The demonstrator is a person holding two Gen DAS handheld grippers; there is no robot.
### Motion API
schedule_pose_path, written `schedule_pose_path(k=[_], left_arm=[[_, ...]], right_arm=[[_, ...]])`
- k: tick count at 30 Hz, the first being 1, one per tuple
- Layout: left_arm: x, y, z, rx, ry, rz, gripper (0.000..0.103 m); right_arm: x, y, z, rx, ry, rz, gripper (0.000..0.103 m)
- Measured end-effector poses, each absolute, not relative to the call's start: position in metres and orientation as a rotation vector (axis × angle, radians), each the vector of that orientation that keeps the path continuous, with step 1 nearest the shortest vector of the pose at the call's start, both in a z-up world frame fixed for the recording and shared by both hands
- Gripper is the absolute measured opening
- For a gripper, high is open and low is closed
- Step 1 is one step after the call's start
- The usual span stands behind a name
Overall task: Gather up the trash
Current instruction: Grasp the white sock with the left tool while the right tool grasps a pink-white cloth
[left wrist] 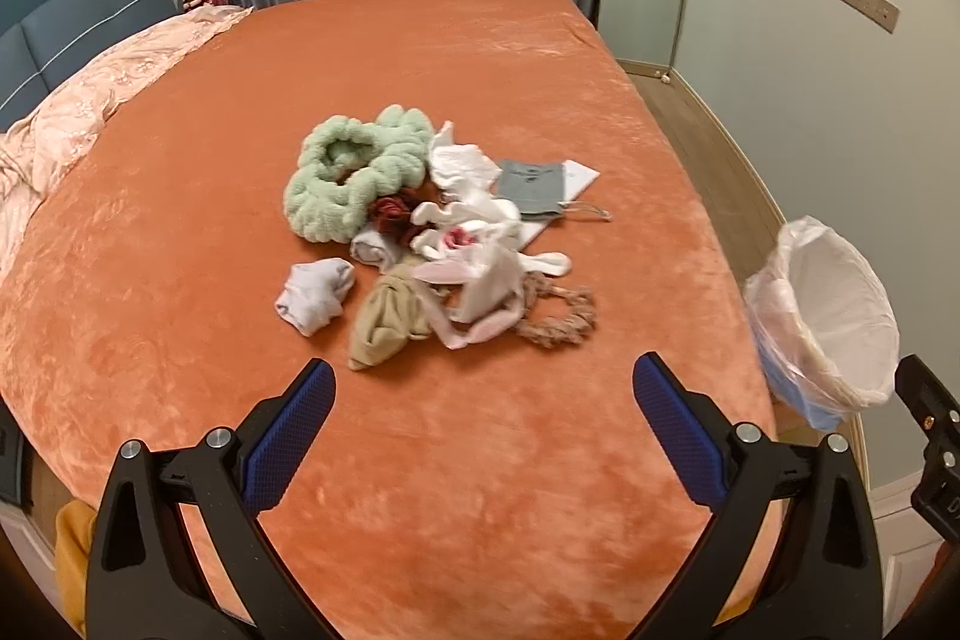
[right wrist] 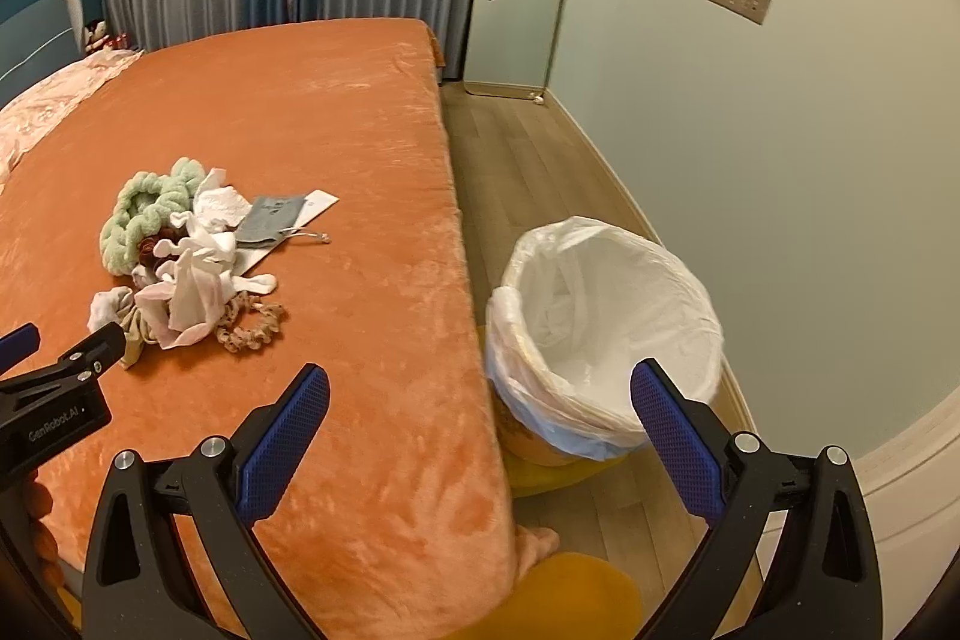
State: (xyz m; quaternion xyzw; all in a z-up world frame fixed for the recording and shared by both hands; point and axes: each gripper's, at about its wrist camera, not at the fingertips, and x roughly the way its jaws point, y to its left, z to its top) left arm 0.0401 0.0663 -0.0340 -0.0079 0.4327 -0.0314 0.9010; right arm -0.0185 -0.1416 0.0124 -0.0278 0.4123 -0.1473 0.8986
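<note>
Status: collection not begun, by appearance. One lined bin (right wrist: 606,334) on the floor beside the bed (left wrist: 480,58), no trash visible inside. One mixed heap (left wrist: 432,232) mid-bed: crumpled white tissues, count unclear; one green scrunchie (left wrist: 354,172); one grey card (left wrist: 531,187). Left gripper (left wrist: 483,388) and right gripper (right wrist: 480,391): both spread, nothing held.
</note>
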Motion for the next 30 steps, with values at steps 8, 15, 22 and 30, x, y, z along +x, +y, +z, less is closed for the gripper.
schedule_pose_path(k=[8, 15, 22, 30], left_arm=[[0.064, 0.106, -0.067, -0.024, 0.931, -0.057, 0.095], [0.088, 0.144, -0.087, -0.089, 0.957, -0.012, 0.095], [0.116, 0.186, -0.107, -0.071, 0.967, 0.037, 0.095], [0.141, 0.214, -0.132, -0.118, 1.016, 0.014, 0.082]], right_arm=[[0.01, -0.116, -0.011, -0.048, 0.877, -0.251, 0.096], [0.037, -0.088, -0.03, -0.053, 0.897, -0.204, 0.096], [0.061, -0.056, -0.047, -0.034, 0.919, -0.139, 0.095], [0.093, -0.026, -0.073, -0.014, 0.974, -0.102, 0.087]])
